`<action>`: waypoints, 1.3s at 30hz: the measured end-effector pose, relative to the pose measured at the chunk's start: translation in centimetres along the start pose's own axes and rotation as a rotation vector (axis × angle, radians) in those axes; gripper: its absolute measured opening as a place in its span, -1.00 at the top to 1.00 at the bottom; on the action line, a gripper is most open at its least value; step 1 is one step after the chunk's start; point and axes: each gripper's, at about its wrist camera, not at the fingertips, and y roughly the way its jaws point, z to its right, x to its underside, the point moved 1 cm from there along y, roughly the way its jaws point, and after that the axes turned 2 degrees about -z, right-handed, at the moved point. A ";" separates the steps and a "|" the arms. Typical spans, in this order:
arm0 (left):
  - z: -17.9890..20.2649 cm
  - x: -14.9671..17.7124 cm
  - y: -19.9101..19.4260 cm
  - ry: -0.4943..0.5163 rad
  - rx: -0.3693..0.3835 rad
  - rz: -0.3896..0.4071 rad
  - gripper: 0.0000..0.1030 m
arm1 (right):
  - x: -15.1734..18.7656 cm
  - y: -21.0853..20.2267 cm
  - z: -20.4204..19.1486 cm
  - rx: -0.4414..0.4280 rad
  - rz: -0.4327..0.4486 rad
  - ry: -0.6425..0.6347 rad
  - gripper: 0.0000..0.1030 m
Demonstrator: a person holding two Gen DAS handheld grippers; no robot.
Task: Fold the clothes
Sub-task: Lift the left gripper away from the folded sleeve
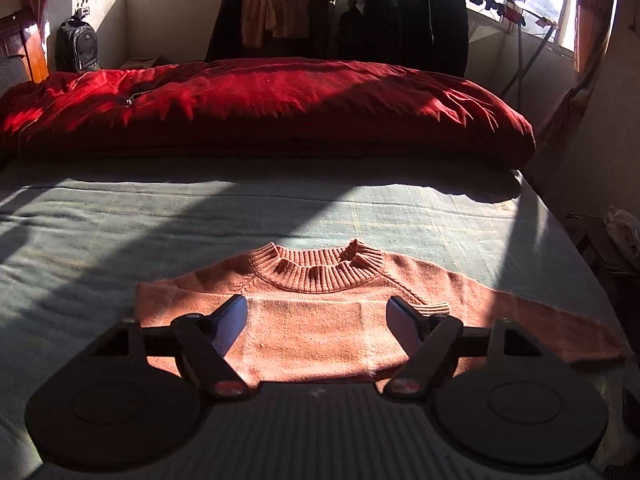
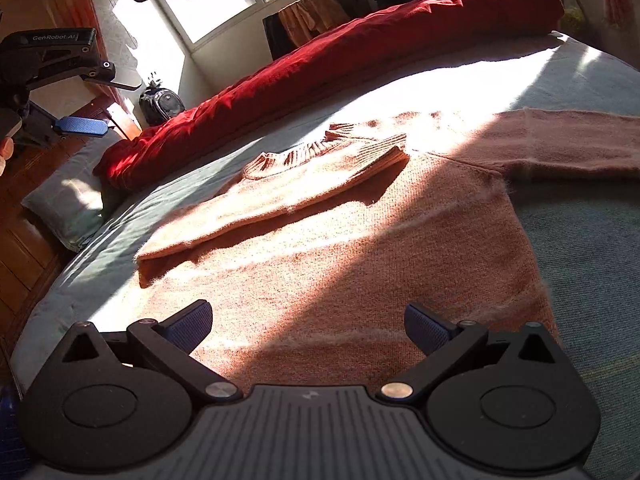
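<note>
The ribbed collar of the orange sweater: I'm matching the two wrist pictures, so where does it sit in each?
Left wrist view: the ribbed collar lies centre, just above the hand-held gripper's fingers.
Right wrist view: the ribbed collar lies upper centre-left, beside the folded-over sleeve.
Shared landmark: the red duvet on the bed beyond the sweater.

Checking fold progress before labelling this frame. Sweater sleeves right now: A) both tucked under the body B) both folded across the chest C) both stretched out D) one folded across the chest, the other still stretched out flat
D: on the orange sweater, one sleeve lies folded across the chest, while the other sleeve lies stretched out on the bed.
</note>
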 end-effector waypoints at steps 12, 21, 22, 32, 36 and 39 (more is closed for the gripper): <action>-1.5 2.5 0.9 -0.020 0.023 -0.035 -0.56 | 0.3 0.1 0.3 -0.003 -0.012 0.019 -1.00; -7.9 5.0 6.6 -0.171 0.024 -0.079 -0.56 | 0.2 0.9 0.2 0.023 -0.014 0.012 -1.00; -8.9 5.2 7.0 -0.197 0.022 -0.075 -0.56 | 0.2 0.9 0.1 0.021 -0.012 0.010 -1.00; -16.1 8.2 11.5 -0.396 0.113 -0.097 -0.55 | 0.0 2.1 -0.3 0.045 -0.007 -0.005 -1.00; -17.5 9.3 12.1 -0.424 0.153 -0.075 -0.55 | 0.0 2.5 -0.5 0.060 -0.003 -0.015 -1.00; -18.3 9.6 11.6 -0.478 0.210 -0.042 -0.54 | 0.1 2.8 -0.9 0.074 -0.001 -0.034 -1.00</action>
